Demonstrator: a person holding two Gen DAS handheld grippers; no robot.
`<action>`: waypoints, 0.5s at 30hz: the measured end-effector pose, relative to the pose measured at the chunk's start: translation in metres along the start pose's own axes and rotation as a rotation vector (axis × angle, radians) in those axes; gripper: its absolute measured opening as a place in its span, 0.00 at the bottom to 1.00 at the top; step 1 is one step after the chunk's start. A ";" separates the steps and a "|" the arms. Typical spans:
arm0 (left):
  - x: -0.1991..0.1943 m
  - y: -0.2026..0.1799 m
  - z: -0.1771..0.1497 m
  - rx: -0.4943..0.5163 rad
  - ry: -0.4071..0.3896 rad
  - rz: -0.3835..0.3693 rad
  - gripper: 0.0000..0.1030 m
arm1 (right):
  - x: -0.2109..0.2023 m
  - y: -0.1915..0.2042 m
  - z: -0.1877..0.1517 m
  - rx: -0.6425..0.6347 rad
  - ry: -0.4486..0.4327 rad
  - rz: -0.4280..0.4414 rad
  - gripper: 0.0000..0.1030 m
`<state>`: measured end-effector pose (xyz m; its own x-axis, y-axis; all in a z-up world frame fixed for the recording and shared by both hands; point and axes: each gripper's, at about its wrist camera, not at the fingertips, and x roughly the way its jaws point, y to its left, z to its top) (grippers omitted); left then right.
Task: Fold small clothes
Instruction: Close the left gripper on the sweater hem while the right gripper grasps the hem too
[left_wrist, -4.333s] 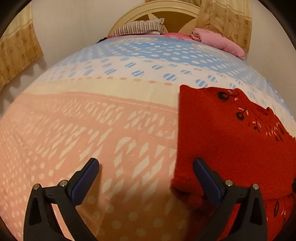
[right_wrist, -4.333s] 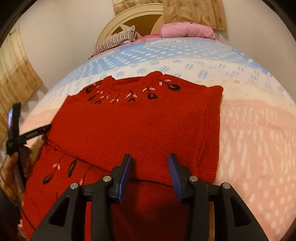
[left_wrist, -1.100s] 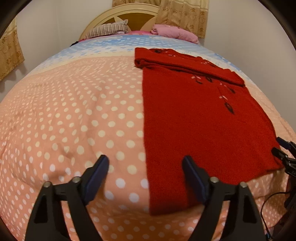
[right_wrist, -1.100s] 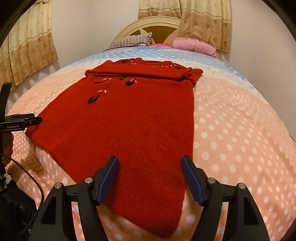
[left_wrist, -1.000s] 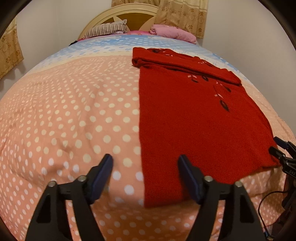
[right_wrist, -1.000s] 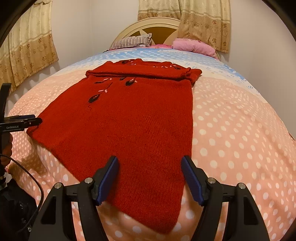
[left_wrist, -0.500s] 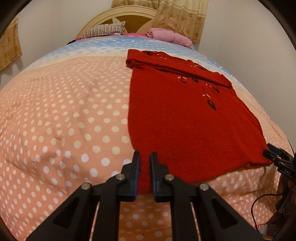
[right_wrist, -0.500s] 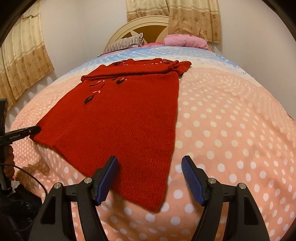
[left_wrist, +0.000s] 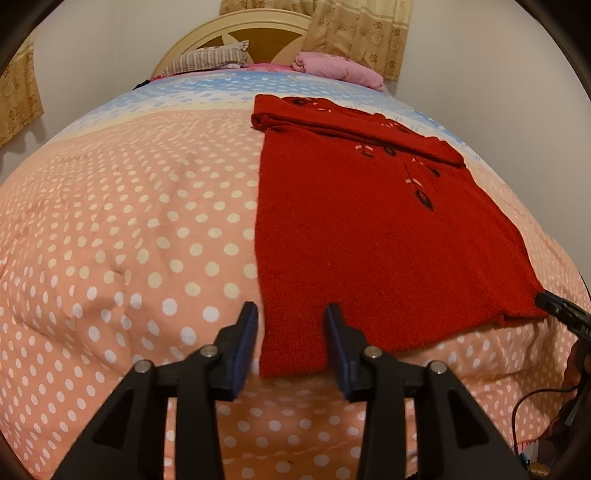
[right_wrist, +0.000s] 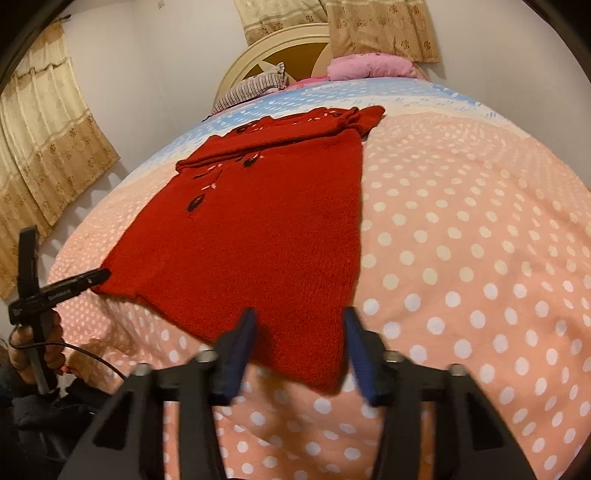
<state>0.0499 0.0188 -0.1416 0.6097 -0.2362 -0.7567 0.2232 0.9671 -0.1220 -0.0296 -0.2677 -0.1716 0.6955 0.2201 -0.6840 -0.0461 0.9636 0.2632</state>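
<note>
Half a second before, my left gripper (left_wrist: 291, 334) had its jaws pinched nearly together at the sweater's (left_wrist: 369, 236) near left corner; now they were opening, the corner lying between the blue pads (left_wrist: 246, 343) without being pressed. My right gripper (right_wrist: 300, 350) had held wide then, and its jaws were closing around the near right corner, the hem between the pads but, as far as I could tell through the blur, not yet squeezed.

I saw the sweater lying flat on the dotted bedspread (left_wrist: 129, 240), its hem at the bed's near edge and drooping slightly over it. It was a red knit, with its top part folded down into a thick band at the far end. Small dark and pale embroidered leaves ran down from that band. Its sides looked straight, with no sleeves sticking out.
</note>
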 end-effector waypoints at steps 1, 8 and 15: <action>0.000 0.000 0.000 0.007 0.002 0.001 0.25 | 0.001 -0.002 0.000 0.013 0.005 0.016 0.25; -0.020 0.013 0.011 -0.036 -0.038 -0.070 0.08 | -0.014 -0.013 0.004 0.073 -0.051 0.100 0.08; -0.028 0.024 0.022 -0.069 -0.078 -0.109 0.08 | -0.028 -0.014 0.014 0.091 -0.115 0.125 0.07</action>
<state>0.0552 0.0468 -0.1089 0.6428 -0.3439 -0.6845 0.2403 0.9390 -0.2461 -0.0385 -0.2898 -0.1472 0.7663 0.3131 -0.5610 -0.0756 0.9111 0.4052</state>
